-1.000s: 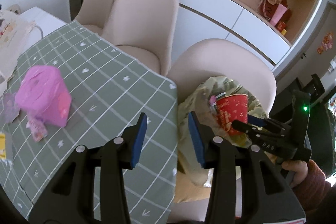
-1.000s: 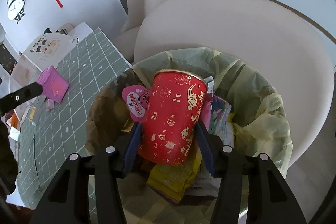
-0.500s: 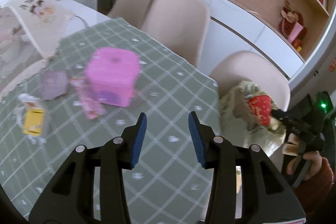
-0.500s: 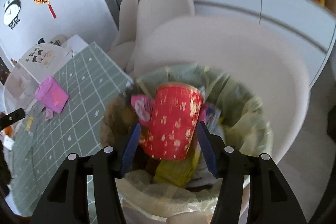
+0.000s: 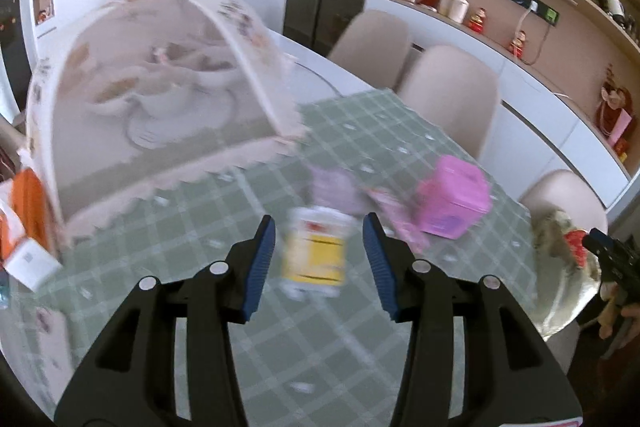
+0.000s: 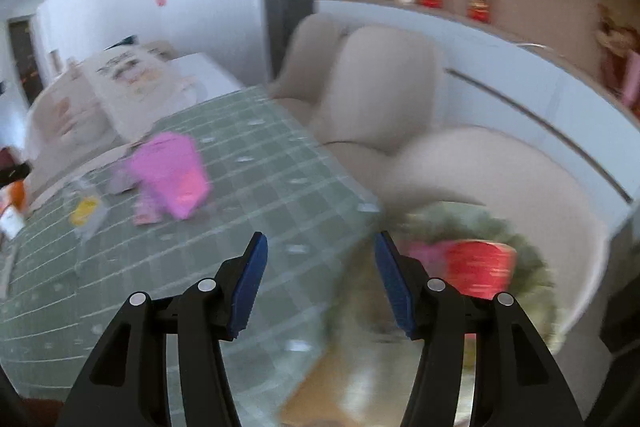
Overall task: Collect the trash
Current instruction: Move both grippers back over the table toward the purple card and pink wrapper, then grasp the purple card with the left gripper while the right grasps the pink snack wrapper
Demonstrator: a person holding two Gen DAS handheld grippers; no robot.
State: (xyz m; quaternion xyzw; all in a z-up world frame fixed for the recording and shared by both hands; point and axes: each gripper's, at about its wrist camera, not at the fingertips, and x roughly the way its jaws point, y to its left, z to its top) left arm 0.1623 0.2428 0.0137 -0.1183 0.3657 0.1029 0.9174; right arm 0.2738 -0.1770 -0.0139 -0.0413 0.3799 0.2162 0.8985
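Blurring yellow wrapper (image 5: 314, 253) between opening, empty left tongs (image 5: 319, 259); right tongs (image 6: 318, 281) apart, empty.

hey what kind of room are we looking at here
Most likely a home dining room: a table with a green checked tablecloth, beige dining chairs beside it, and a mesh food cover over dishes.

Matt checked cloth tablecloth (image 5: 360, 339)
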